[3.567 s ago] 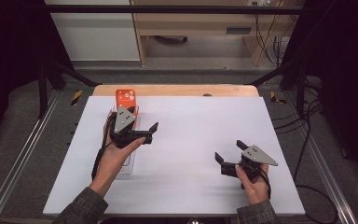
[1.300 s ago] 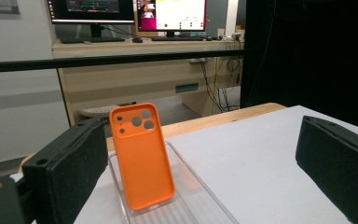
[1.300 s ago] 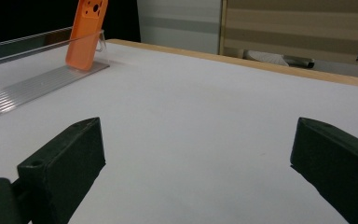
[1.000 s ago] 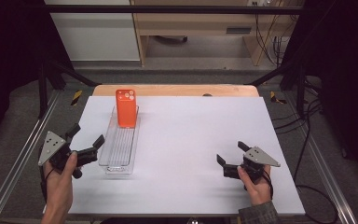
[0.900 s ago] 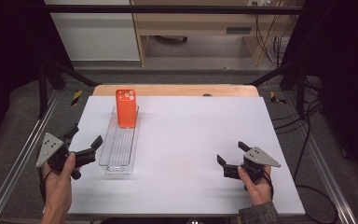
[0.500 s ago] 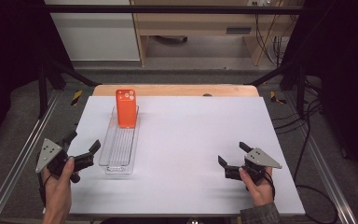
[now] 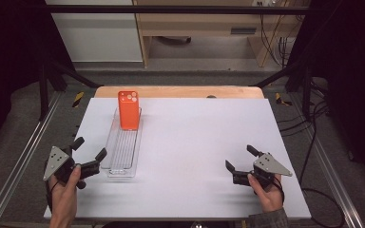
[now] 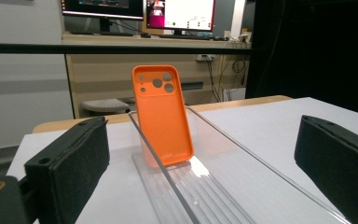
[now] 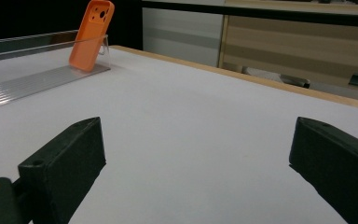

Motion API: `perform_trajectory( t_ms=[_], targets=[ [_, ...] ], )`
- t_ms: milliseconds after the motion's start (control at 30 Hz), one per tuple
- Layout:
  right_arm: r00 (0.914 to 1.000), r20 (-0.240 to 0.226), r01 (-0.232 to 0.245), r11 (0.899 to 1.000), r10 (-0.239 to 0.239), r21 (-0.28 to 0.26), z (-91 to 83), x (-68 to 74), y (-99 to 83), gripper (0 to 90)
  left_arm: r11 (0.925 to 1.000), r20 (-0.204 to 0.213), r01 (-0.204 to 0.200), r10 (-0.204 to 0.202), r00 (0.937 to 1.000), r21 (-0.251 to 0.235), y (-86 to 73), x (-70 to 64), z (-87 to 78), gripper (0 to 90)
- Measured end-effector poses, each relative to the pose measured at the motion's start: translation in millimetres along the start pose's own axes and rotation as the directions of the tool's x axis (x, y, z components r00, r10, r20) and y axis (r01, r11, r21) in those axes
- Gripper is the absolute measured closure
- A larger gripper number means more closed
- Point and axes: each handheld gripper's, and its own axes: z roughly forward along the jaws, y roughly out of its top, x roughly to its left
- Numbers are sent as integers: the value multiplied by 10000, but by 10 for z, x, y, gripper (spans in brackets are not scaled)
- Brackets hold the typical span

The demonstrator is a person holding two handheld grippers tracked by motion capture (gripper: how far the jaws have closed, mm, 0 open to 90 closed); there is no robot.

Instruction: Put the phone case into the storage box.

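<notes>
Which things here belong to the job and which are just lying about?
Job: orange phone case leaning upright at the far end of the clear tray; left gripper and right gripper, both open.
Lying about: monitors, cables.

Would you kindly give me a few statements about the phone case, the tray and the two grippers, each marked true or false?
1. The orange phone case stands tilted at the far end of the clear tray. True.
2. The left gripper is shut on the phone case. False: its jaws are open and empty, near the tray's near end.
3. The right gripper is open with nothing between its jaws. True.
4. The phone case lies flat on the white table. False: it leans upright inside the tray.
</notes>
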Motion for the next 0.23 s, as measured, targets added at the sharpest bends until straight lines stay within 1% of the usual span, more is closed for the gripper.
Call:
perform_trajectory(
  t_ms=[167,233],
  targets=[
    [9999,98,106,9998,-104,-176,-38,-21,-16,29,10000,144,-58,58,9999,21,-33,-30,29,30],
    [9999,124,107,9998,-104,-182,-44,-30,-26,28,9997,192,-232,230,9996,107,-34,-29,26,30]
  ],
)
